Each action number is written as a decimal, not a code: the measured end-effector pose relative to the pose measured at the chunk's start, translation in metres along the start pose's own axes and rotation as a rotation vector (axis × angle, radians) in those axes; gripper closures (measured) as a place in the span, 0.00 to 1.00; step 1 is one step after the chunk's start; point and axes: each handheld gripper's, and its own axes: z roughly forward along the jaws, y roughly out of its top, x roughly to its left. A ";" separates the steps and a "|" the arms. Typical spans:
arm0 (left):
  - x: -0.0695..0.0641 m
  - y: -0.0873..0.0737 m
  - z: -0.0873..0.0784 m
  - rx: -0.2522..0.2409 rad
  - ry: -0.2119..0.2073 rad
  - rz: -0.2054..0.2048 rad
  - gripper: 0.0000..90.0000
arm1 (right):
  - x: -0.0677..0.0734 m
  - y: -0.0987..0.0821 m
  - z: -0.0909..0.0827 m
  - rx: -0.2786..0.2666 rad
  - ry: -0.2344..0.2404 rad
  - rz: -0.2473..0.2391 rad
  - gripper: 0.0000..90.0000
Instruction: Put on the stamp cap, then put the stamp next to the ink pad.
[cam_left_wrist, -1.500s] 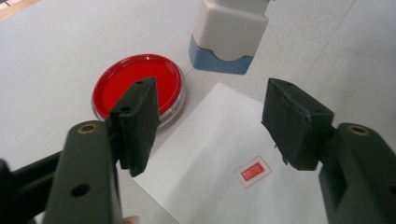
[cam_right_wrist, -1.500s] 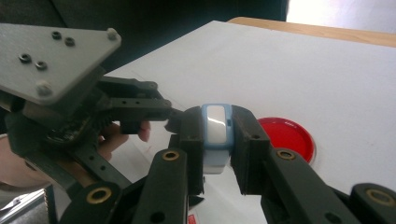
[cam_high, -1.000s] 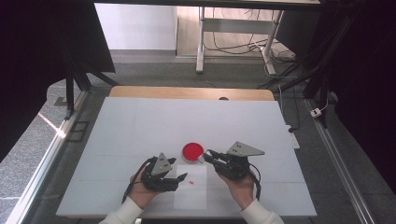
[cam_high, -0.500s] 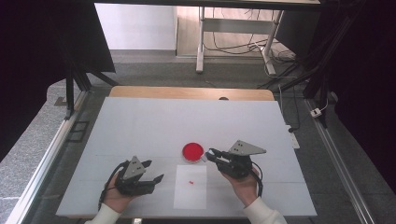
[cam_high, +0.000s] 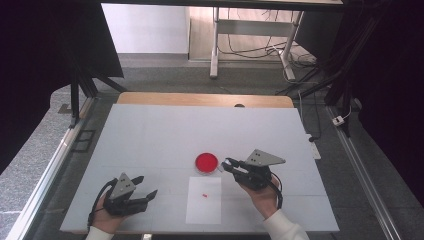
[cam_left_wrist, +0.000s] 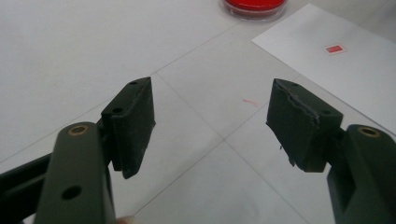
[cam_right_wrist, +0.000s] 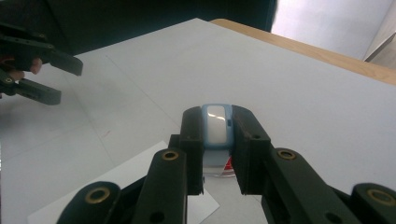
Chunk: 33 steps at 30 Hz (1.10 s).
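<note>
The right gripper (cam_high: 231, 163) holds a small light-blue capped item (cam_right_wrist: 217, 122) tight between its jaws, just right of the red dish (cam_high: 206, 162). Its step seems to be work at the dish or the white sheet (cam_high: 204, 200) near it: keep the grip firm and the wrist steady. The left gripper (cam_high: 145, 187), jaws open and empty, sits near the tabletop's (cam_high: 150, 130) near-left edge; ample bare room lies beyond.

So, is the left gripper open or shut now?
Open. In the left gripper view the left gripper has its jaws standing wide apart, with bare table between them.
</note>
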 end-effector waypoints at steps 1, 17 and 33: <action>0.001 -0.001 -0.001 -0.003 0.001 0.001 0.36 | -0.001 0.000 0.000 -0.001 -0.003 -0.004 0.83; 0.010 -0.006 -0.003 -0.009 0.025 -0.041 0.35 | -0.013 0.000 0.007 0.023 -0.040 -0.039 0.83; 0.012 -0.004 -0.002 -0.019 0.024 -0.060 0.33 | -0.030 0.014 0.027 0.064 -0.054 -0.057 0.83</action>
